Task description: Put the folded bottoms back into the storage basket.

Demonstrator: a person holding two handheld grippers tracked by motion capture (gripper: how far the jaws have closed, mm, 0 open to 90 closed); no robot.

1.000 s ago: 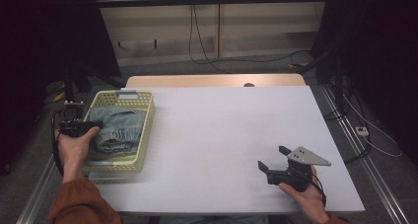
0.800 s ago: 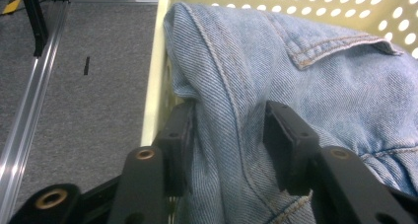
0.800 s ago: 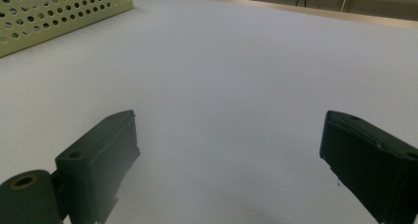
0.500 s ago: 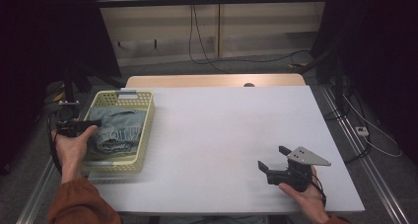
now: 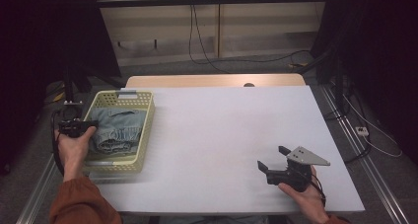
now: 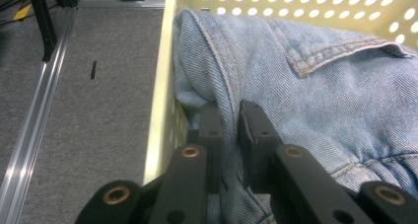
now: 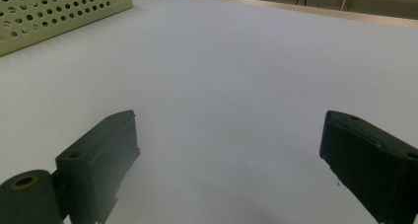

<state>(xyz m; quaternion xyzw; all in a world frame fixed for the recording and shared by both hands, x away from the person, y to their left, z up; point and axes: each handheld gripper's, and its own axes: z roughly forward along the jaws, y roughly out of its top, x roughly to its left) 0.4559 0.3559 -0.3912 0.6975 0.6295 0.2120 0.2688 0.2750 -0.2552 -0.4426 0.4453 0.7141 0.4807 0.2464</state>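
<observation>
Now the left claw [image 6: 230,130], whose jaws have just been closing, is pinching the denim garment [image 6: 315,86] in the basket [image 5: 145,130], ready for lifting, while the right claw [image 5: 274,157] is resting open.

The jeans [image 6: 305,91] are light blue denim, folded and crumpled up inside the yellow basket [image 5: 144,135] with round holes in its walls. A fold of their cloth near the basket's left wall is pinched between the jaws of the left gripper [image 6: 230,130], and a stitched pocket edge lies beyond the jaws.
</observation>
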